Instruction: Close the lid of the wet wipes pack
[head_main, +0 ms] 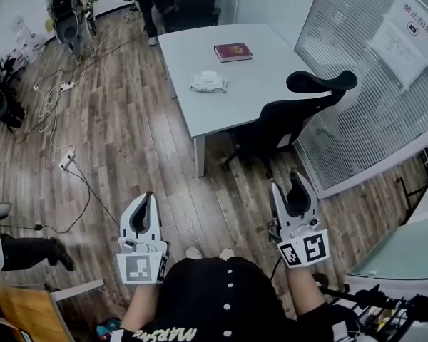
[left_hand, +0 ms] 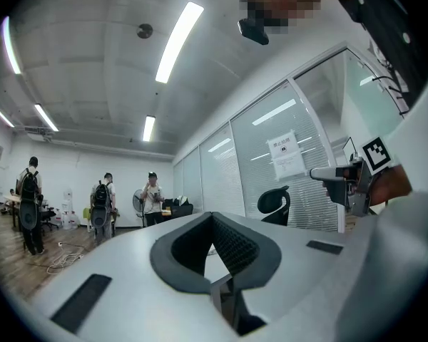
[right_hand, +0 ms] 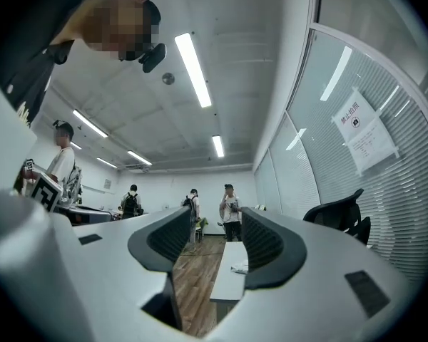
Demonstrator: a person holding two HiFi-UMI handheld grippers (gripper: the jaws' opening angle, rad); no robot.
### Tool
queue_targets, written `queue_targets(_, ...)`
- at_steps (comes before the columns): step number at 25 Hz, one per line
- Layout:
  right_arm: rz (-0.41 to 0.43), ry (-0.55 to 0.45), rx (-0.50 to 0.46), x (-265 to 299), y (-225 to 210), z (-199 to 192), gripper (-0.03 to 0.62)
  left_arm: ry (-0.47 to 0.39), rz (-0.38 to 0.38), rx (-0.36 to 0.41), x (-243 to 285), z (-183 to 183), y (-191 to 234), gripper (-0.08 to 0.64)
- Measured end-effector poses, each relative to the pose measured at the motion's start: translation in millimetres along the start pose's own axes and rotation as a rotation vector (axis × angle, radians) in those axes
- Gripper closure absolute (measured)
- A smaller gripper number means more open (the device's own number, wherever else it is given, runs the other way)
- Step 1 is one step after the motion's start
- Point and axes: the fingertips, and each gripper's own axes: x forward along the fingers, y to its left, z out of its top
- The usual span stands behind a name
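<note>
Wet wipes pack (head_main: 208, 83) sits small and far off in the head view: white, rumpled, w/ its lid too small to tell up from down. It lies on the grey table (head_main: 271, 77), near the left edge and abt midway along it, well apart from a red book (head_main: 232, 51) toward the far edge. In the right gripper view the pack (right_hand: 239, 268) is only a pale smudge on the tabletop; in the left gripper view it can't be made out behind the jaws.

Both tools are held low over the wood floor (head_main: 128, 148), well short of the table. The person's hands are mostly hidden behind the marker cubes. Left gripper (head_main: 148, 199) is clenched, tips meeting, nothing caught in the dark pads (left_hand: 235, 248). Right gripper (head_main: 291, 185) is released, jaws wide apart, w/ only floor and the distant table showing thru the gap; it touches nothing.

A black office chair (head_main: 299, 109) stands at the table's near right corner, partly tucked under. Cables (head_main: 57, 98) trail across the floor at left.
</note>
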Motion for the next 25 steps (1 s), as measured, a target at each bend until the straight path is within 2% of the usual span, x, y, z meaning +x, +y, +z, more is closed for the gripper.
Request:
queue_targets(1,-0.006,0.002,0.000,1,2,-1,0.365,0.002,-0.003,0.001,-1,0,3,0.551)
queue_targets(13,-0.071,0.052,-0.017,-6,29,-23,0.382,0.011,-0.052,-0.003,-20,-12,32,0.551)
queue_targets(18,-0.098,0.044,-0.014,-2,21,-23,0.390,0.036,-0.054,-0.024,-14,-20,33,0.551)
queue_targets(25,-0.096,0.028,-0.007,19,2,-25,0.401,0.017,-0.047,-0.021,15,-16,34,0.551)
